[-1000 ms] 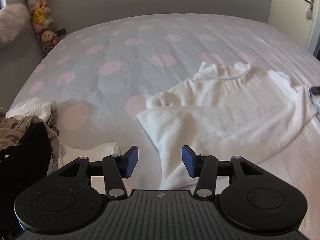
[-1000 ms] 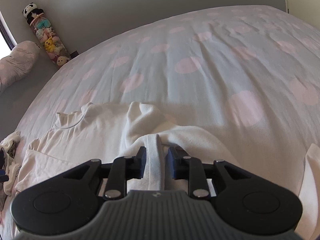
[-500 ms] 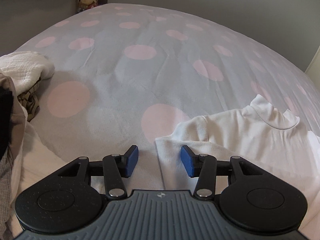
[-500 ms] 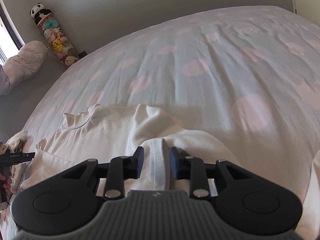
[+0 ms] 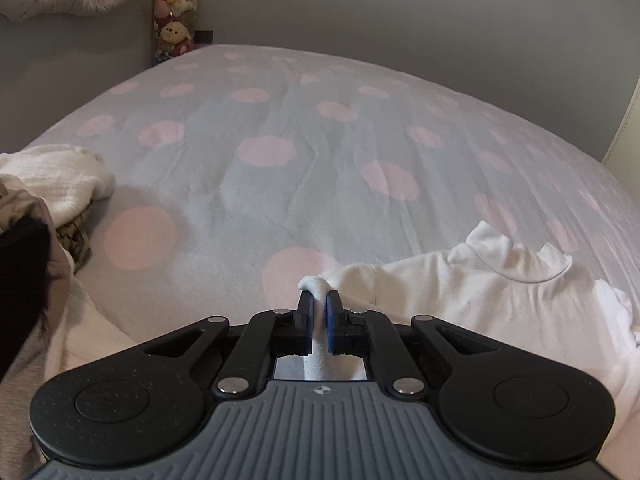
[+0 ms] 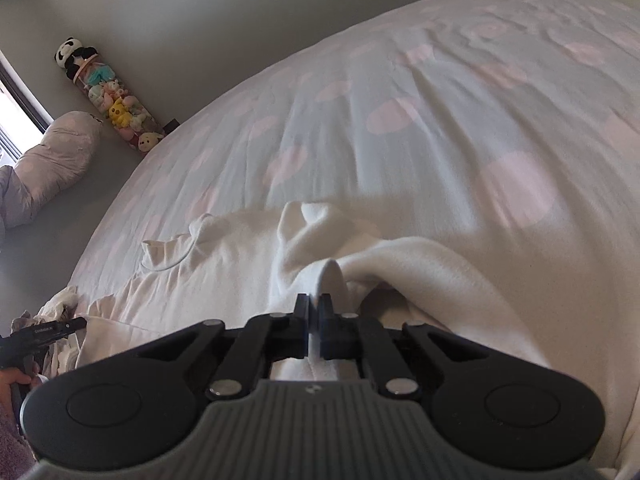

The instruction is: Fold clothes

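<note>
A white high-necked top (image 5: 480, 304) lies spread on the bed, its collar (image 5: 516, 260) toward the far right in the left wrist view. My left gripper (image 5: 319, 300) is shut on a fold of the top's left edge, and white cloth bulges up between the pads. In the right wrist view the same top (image 6: 224, 280) stretches to the left, its collar (image 6: 172, 248) beyond. My right gripper (image 6: 315, 302) is shut on a raised ridge of the top's right side, with a hump of cloth (image 6: 332, 276) standing just past the fingertips.
The bed's pale cover with pink dots (image 5: 280, 152) runs far ahead. A pile of other clothes (image 5: 44, 196) lies at the left. A tube of plush toys (image 6: 116, 108) and a pillow (image 6: 56, 152) stand by the wall. A hand holding the other gripper (image 6: 36, 336) shows at left.
Both grippers closed on the white top. The left one swung left and forward onto the top's edge before pinching it. The right one stayed on its ridge and tightened.
</note>
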A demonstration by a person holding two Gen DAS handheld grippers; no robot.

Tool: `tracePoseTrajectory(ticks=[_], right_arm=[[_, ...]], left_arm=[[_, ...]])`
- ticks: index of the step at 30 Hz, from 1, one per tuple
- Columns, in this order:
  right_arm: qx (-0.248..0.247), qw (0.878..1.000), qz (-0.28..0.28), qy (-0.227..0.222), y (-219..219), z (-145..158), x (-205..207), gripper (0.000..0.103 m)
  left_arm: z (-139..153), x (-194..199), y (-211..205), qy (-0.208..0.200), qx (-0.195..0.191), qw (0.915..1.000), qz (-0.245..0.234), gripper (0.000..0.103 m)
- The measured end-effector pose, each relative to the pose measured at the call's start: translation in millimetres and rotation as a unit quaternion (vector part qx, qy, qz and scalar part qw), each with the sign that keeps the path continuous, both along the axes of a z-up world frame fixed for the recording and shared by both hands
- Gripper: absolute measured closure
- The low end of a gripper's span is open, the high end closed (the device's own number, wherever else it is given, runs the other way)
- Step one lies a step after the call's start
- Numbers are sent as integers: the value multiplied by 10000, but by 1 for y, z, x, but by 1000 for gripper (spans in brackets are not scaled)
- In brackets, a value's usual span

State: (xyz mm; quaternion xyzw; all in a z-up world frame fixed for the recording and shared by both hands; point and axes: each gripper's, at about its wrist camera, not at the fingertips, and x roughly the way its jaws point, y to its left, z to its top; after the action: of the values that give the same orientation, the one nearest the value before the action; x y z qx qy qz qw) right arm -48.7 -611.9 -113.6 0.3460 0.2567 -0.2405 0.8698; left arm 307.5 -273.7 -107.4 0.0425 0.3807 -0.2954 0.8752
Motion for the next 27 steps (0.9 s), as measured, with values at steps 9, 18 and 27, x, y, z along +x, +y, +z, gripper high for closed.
tracePoseTrajectory(ticks=[9, 18, 27], right_arm=[[-231, 9994, -238, 122, -8, 2, 12, 98], [-93, 9993, -170, 316, -19, -17, 12, 91], [-503, 9960, -536, 511, -21, 25, -69, 76]], left_arm=[[-3, 8, -4, -285, 487, 9983, 109, 99], [-35, 6, -13, -151, 923, 9956, -4, 92], [-1, -24, 19, -196, 725, 9972, -18, 65]])
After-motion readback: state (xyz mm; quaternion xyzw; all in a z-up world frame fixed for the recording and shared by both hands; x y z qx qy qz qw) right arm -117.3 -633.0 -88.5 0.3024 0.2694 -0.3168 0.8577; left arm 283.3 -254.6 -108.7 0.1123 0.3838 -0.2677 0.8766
